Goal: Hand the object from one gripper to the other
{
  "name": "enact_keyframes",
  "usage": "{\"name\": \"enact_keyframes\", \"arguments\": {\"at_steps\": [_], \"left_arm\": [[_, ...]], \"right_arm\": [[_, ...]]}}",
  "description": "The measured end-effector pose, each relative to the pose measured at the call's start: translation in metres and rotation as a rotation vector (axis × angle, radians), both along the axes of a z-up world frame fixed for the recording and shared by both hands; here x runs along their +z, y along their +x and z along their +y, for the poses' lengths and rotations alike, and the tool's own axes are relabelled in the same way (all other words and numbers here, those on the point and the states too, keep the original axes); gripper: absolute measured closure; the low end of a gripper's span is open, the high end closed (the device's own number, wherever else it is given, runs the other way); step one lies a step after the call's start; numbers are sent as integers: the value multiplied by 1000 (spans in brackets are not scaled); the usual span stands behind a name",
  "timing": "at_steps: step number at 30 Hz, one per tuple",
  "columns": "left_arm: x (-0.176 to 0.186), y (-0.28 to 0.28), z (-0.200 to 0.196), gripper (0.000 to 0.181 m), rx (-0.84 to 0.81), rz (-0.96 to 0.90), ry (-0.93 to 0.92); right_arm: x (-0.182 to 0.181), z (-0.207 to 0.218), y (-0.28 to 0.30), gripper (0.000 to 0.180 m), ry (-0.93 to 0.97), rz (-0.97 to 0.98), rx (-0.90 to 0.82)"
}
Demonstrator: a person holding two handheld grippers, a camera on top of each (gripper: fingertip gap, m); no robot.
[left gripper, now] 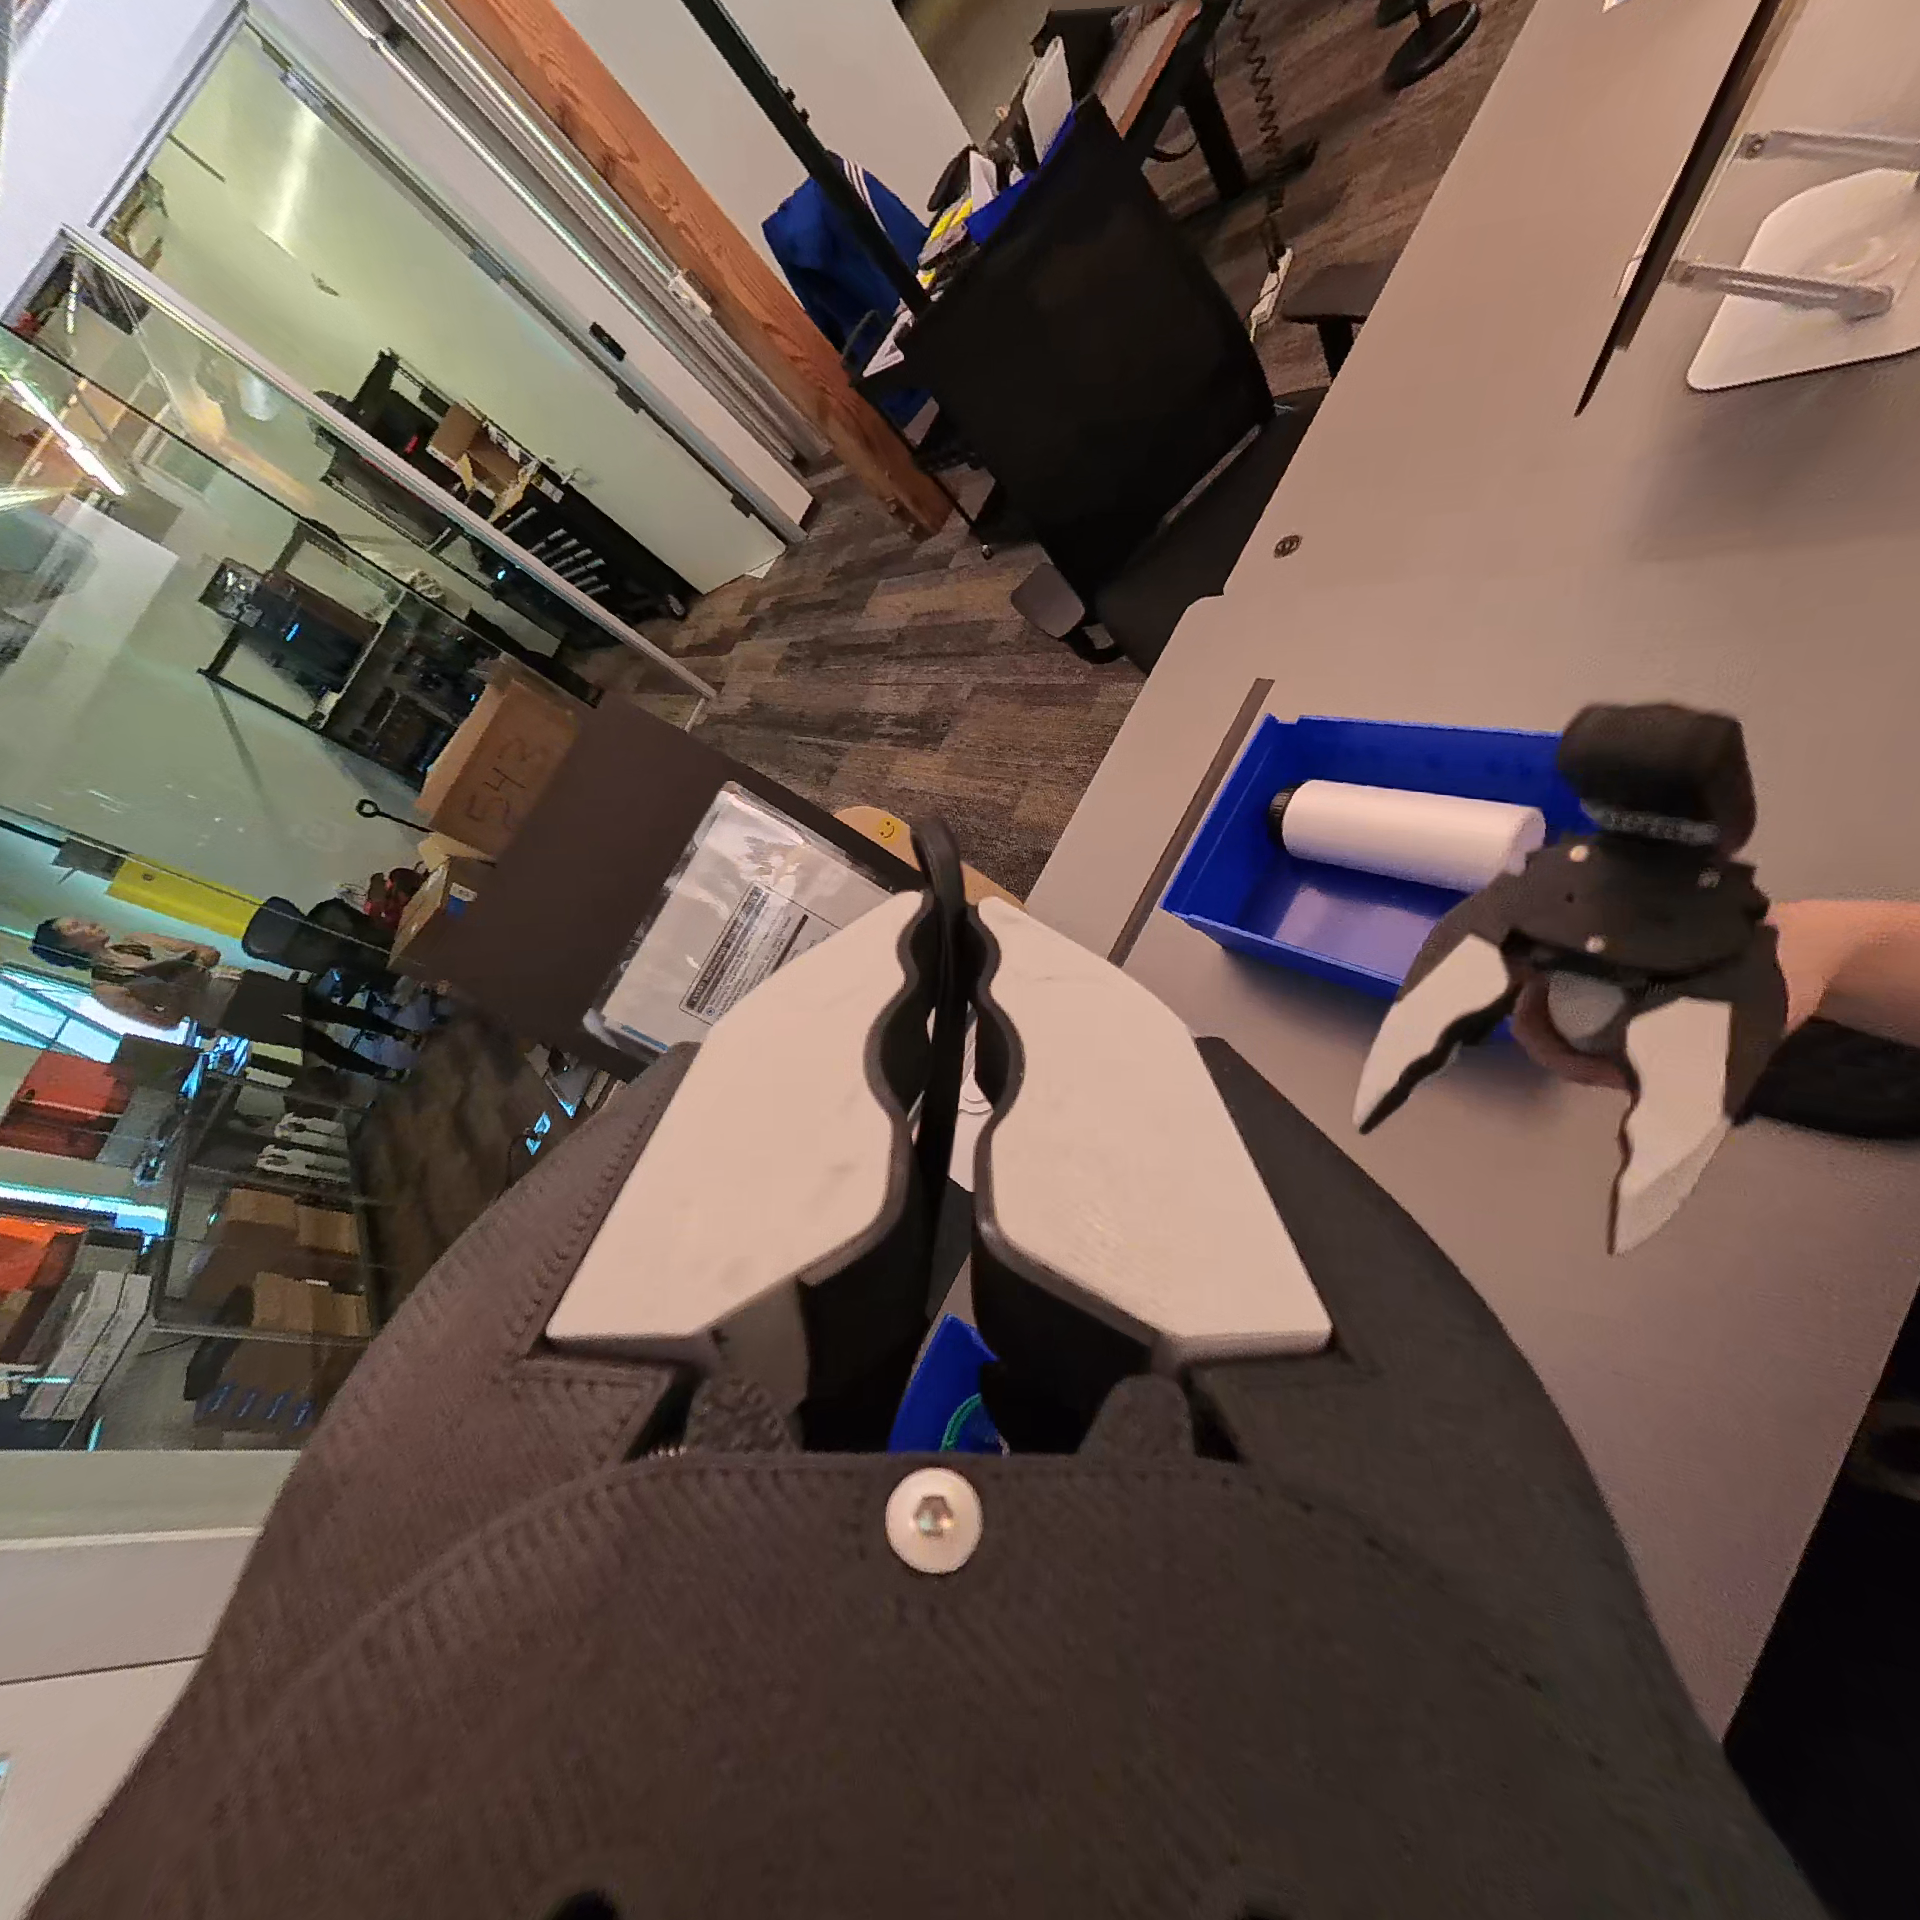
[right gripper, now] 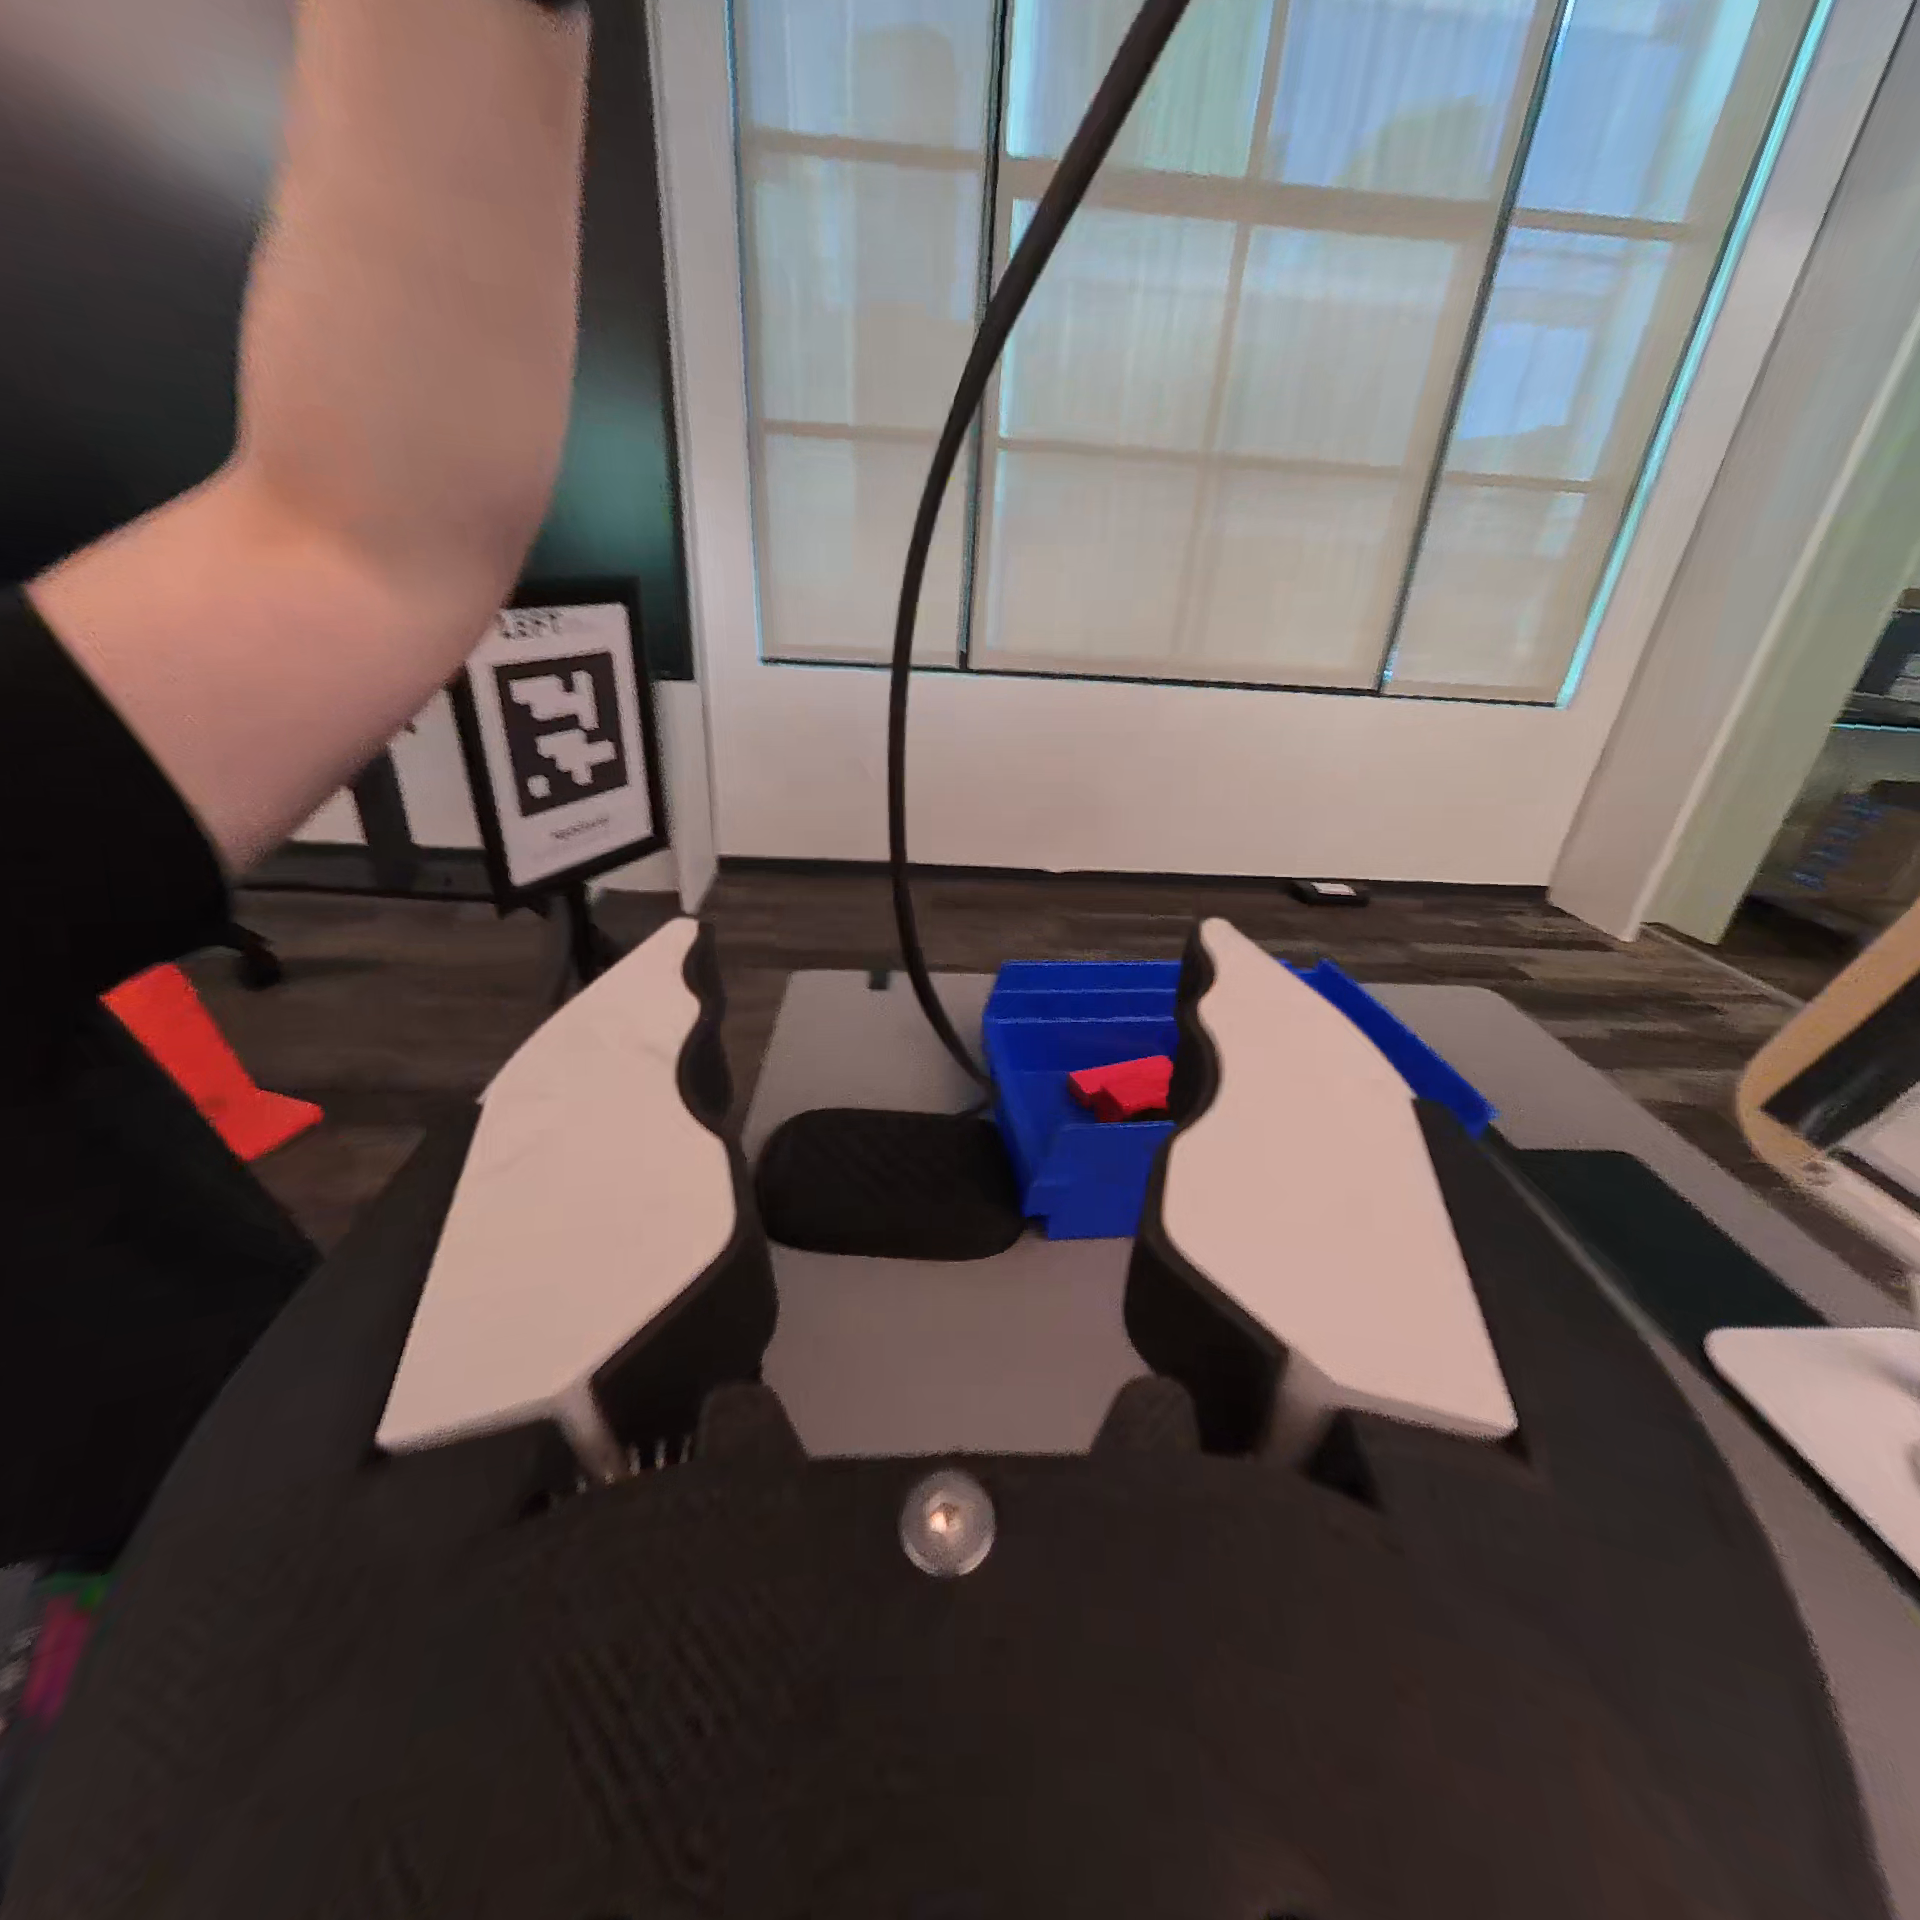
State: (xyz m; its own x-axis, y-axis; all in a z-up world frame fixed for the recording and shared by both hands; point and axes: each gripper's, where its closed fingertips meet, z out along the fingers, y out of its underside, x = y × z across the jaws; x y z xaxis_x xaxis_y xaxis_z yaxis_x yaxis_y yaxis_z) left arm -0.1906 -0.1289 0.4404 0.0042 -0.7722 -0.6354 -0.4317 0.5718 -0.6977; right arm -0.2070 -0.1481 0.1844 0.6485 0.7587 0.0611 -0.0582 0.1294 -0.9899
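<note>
Cable [left gripper: 943,997] pinched in left gripper [left gripper: 948,935]; right gripper [right gripper: 945,997] fingers apart.

left wrist: rolled, faces office | right wrist: level, faces window

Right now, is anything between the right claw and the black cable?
Nothing visible. The black cable, pinched in the left claw, hangs free ahead of the open right claw. The blue bin sits beside its lower end, not in front.
</note>
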Motion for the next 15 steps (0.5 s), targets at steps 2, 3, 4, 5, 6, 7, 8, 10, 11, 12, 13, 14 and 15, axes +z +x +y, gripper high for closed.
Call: {"name": "enact_keyframes", "arguments": {"at_steps": [2,3,4,5,6,7,8,10,11,12,13,14,15], "left_arm": [[5,-6,0,178,7,-15,-2],[7,-9,1,178,12,-18,-6],[8,-12,1,178,17,-21,-8],[9,-14,2,178,21,-22,-9],[10,-17,3,179,25,-23,-9],[10,-20,3,178,27,-23,-11],[11,-22,3,178,26,-24,-14],[12,-27,3,178,26,-27,-17],[13,-29,2,178,26,-29,-17],[13,-31,3,178,28,-29,-17],[14,-34,3,178,31,-30,-17],[14,-36,2,178,32,-30,-17],[14,-38,2,179,31,-31,-16]], "right_arm": [[3,15,-13,97,20,-53,-59],[4,22,-16,98,21,-73,-88],[5,29,-18,99,16,-92,-115],[5,36,-17,103,11,-110,-151],[6,45,-12,109,15,-124,-208],[7,53,-5,115,24,-141,-268],[8,59,1,124,32,-155,-313],[8,67,12,155,35,-183,-362],[7,71,20,162,27,-194,-397],[8,73,30,163,28,-202,-441],[10,71,35,162,52,-215,-462],[13,65,33,160,84,-230,-449],[15,56,28,159,106,-241,-422]]}}
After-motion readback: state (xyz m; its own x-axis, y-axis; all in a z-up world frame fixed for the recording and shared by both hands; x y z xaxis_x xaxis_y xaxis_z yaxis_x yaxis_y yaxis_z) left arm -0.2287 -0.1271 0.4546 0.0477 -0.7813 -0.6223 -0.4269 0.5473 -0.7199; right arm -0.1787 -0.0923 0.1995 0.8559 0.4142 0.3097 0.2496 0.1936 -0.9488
